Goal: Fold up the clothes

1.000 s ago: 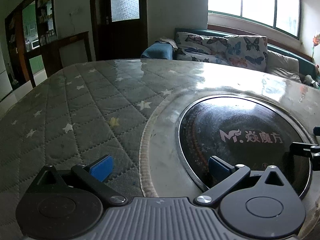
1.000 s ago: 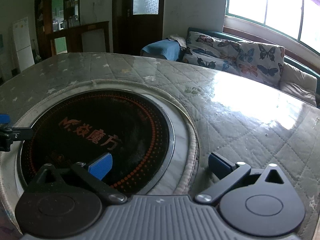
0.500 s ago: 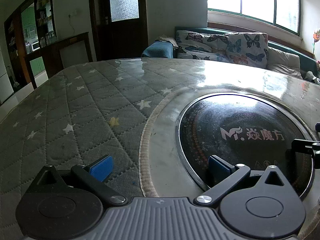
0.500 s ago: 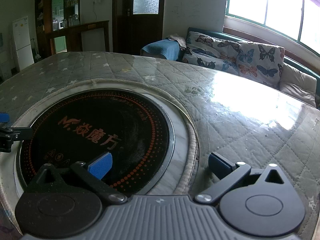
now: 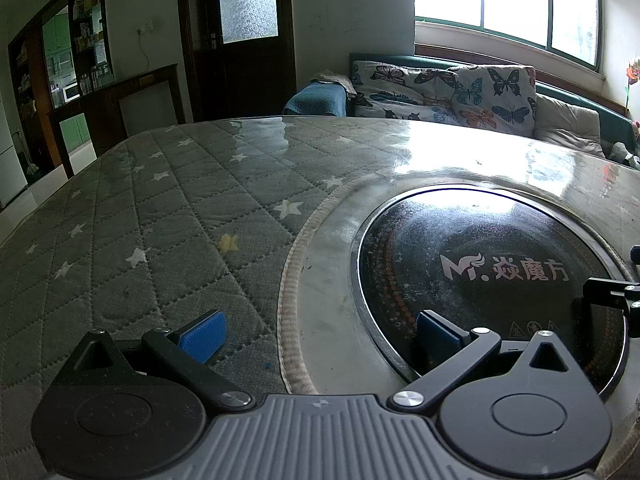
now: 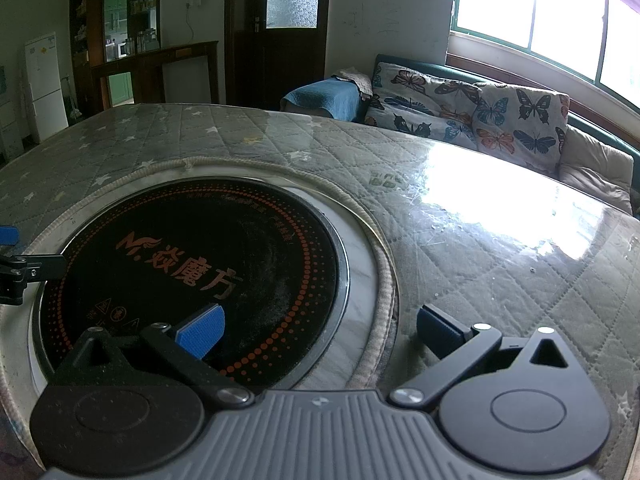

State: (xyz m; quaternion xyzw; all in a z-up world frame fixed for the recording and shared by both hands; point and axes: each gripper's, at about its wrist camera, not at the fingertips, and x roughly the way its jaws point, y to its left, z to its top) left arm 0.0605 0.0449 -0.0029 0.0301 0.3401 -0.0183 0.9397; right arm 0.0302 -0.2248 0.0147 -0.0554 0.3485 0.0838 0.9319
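Observation:
No garment shows on the table in either view. My left gripper (image 5: pixel 318 334) is open, low over the quilted star-patterned table cover (image 5: pixel 160 240), its blue pads wide apart with nothing between them. My right gripper (image 6: pixel 318 332) is open too, hovering at the edge of the round black cooktop (image 6: pixel 192 272) set in the table. The right gripper's fingertip pokes in at the right edge of the left wrist view, and the left gripper's finger shows at the left edge of the right wrist view.
The black cooktop (image 5: pixel 500 268) sits in a pale ring in the middle of the table under a glossy sheet. Beyond the far edge stand a sofa with butterfly cushions (image 5: pixel 452 92), a blue towel (image 5: pixel 318 98), a dark door (image 5: pixel 240 40) and shelving (image 5: pixel 80 92).
Both views tilted and shifted very slightly; the grippers stay open and almost still. Nothing was picked up or released.

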